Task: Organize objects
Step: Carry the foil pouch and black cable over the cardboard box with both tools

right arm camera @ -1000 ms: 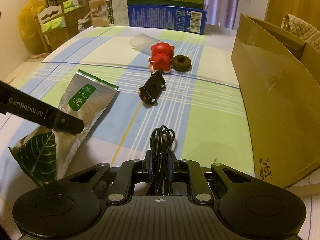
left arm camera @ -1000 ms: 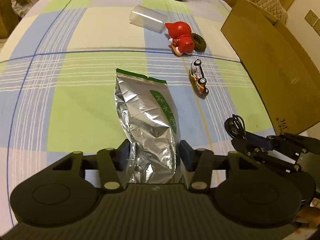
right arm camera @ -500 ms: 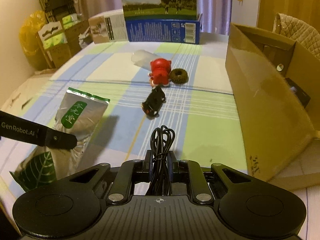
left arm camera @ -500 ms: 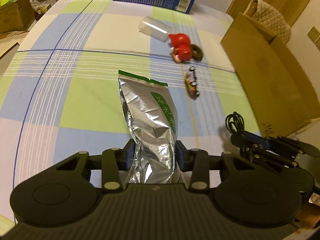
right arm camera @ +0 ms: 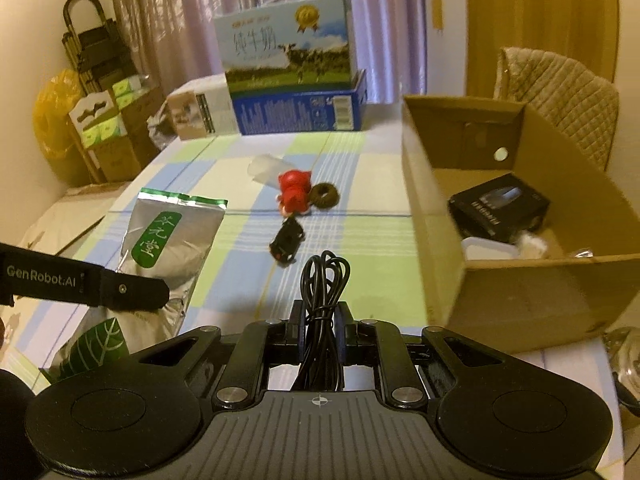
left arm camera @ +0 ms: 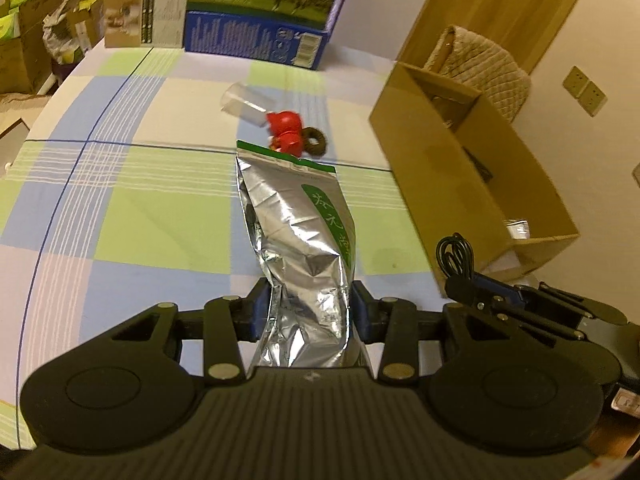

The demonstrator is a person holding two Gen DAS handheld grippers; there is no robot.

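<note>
Left wrist view is looking down along the left gripper [left arm camera: 310, 312], whose jaws are pinching the lower part of a silver foil pouch [left arm camera: 298, 240] with a green label; the pouch is sticking out forward, lifted over the checked tablecloth [left arm camera: 120, 208]. Off to the side of the pouch, the right gripper [left arm camera: 466, 290] is squeezing a coiled black cable [left arm camera: 456, 254], its jaws pressed against the bundle.

Taking the open cardboard box [right arm camera: 520, 280] as the landmark: it is sitting at the edge of the tablecloth, and the right gripper [right arm camera: 320, 326] is hovering just beside its near corner, with the cable [right arm camera: 324, 284] looping up between the jaws. Inside the box a black carton [right arm camera: 498, 208] and something white are lying; I cannot tell what the white thing is. Away from the box, out on the cloth, a small dark toy car [right arm camera: 287, 242] is resting. Farther along from the box's long wall, a red figurine [right arm camera: 294, 192] is lying touching a brown ring [right arm camera: 324, 196], with a clear plastic cup [right arm camera: 264, 170] tipped on its side just beyond them. At the far end of the table from the box, a blue milk carton case [right arm camera: 296, 80] is standing beside a smaller beige box [right arm camera: 192, 114]. The pouch [right arm camera: 168, 248] is hanging on the side of the car away from the cardboard box, held by the left gripper's finger [right arm camera: 132, 292].
</note>
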